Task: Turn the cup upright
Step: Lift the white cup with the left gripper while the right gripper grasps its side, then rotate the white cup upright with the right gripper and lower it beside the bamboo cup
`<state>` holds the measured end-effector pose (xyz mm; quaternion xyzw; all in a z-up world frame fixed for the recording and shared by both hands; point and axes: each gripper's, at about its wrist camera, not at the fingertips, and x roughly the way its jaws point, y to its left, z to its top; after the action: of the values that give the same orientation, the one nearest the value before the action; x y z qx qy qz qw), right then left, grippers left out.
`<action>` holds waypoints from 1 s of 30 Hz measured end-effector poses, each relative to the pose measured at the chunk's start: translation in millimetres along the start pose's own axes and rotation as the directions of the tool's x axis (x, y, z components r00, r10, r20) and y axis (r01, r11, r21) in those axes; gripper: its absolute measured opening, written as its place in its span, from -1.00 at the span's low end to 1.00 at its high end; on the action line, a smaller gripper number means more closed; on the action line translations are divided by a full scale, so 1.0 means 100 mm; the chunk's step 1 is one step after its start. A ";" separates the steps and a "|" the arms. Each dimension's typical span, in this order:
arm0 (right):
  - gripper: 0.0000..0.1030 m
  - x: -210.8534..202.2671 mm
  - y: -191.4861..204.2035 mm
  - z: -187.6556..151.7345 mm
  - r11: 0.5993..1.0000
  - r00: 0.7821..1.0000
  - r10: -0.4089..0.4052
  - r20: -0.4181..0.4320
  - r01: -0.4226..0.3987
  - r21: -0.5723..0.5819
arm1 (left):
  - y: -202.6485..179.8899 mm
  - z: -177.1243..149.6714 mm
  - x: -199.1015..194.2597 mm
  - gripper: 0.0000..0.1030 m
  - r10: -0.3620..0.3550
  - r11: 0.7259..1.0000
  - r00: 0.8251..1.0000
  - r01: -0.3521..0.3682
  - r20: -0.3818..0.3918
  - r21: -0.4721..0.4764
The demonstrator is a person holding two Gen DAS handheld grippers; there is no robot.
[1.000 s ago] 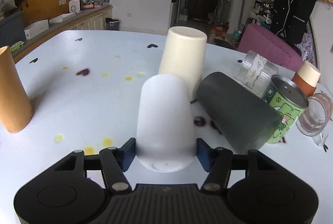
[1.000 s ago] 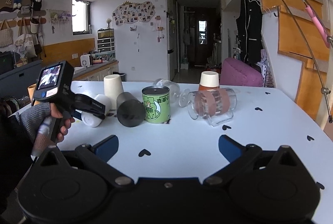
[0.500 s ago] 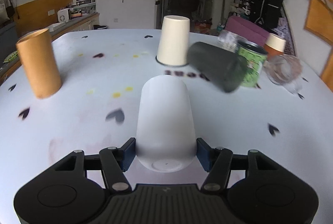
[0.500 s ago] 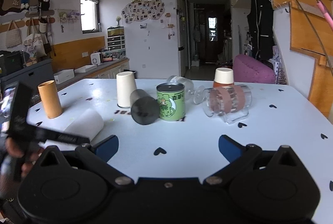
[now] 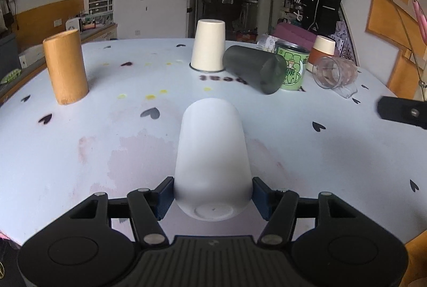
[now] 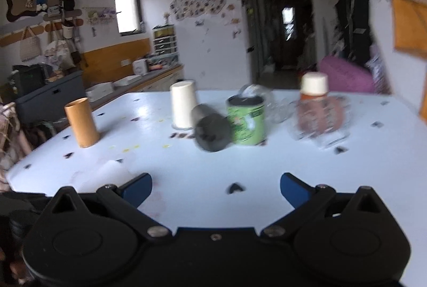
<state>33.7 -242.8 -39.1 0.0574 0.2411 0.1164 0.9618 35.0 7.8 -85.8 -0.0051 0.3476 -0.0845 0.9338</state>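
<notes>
My left gripper (image 5: 212,197) is shut on a white cup (image 5: 212,153). The cup lies along the fingers with its closed base toward the camera and its mouth pointing away, low over the near part of the white table (image 5: 307,153). The cup also shows blurred at the lower left of the right wrist view (image 6: 106,172). My right gripper (image 6: 215,187) is open and empty above the table's near edge; part of it shows at the right edge of the left wrist view (image 5: 403,115).
On the table farther back stand an orange cylinder cup (image 5: 65,71), an upside-down cream cup (image 5: 209,49), a dark grey cup on its side (image 5: 253,68), a green can (image 5: 292,68), a clear glass on its side (image 5: 335,72) and an orange-and-cream cup (image 5: 321,52).
My left gripper has pulled the white cup back from the cluster of cups toward the near side of the table. The right wrist view has shifted and is blurred by motion.
</notes>
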 end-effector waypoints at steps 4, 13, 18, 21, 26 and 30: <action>1.00 0.31 0.06 0.10 0.988 0.987 0.130 -0.091 -0.122 0.097 | 0.04 -0.03 -0.04 0.45 -0.022 1.000 1.000 0.022 0.007 -0.020; 0.99 1.26 0.40 0.26 0.866 0.838 0.431 -0.335 -0.281 0.413 | 0.17 -0.08 -0.23 0.54 -0.052 0.998 0.997 0.054 0.061 -0.035; 0.83 1.66 0.57 0.23 0.808 0.761 0.485 -0.431 -0.201 0.554 | 0.18 -0.10 -0.23 0.54 -0.077 0.996 0.995 0.079 0.061 -0.029; 0.50 1.79 0.66 0.20 0.805 0.728 0.499 -0.470 -0.188 0.563 | 0.20 -0.11 -0.23 0.54 -0.088 0.996 0.994 0.090 0.066 -0.027; 0.24 1.77 0.74 0.19 0.828 0.746 0.481 -0.461 -0.214 0.518 | 0.24 -0.11 -0.24 0.54 -0.091 0.995 0.993 0.093 0.074 -0.035; 0.24 1.42 0.90 0.33 0.905 0.843 0.407 -0.353 -0.319 0.281 | 0.25 -0.11 -0.24 0.54 -0.098 0.994 0.992 0.101 0.075 -0.037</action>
<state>153.4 -122.5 -59.1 0.1786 0.4298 0.2802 0.8396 14.1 36.5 -80.3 -0.0446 0.3142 -0.1238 0.9402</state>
